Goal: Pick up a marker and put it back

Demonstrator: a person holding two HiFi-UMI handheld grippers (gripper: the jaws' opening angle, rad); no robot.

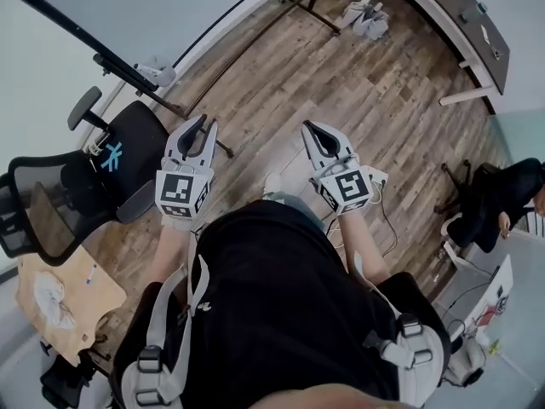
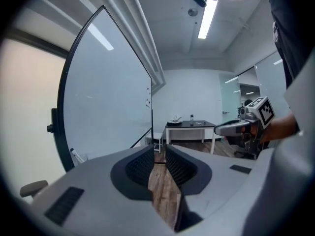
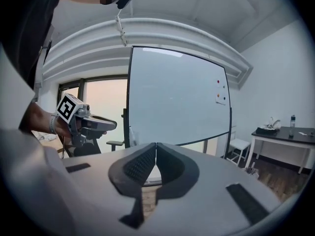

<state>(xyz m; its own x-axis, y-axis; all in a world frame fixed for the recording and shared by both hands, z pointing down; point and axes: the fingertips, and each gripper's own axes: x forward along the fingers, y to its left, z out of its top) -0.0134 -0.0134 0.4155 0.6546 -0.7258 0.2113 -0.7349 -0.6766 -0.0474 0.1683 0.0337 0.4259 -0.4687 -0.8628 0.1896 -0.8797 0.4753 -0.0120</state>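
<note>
Pointing forward — left tool [image 2: 158, 150] ajar, right tool [image 3: 156, 147] closed

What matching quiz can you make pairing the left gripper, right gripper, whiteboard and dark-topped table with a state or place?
Things:
1. left gripper
2. right gripper
3. whiteboard
4. dark-topped table

States or places:
A. has a bottle on it
B. jaw tips together, nothing held
C. jaws slightly apart, nothing between them
D. black frame, standing upright

Pairs: 1-C, 2-B, 3-D, 4-A
</note>
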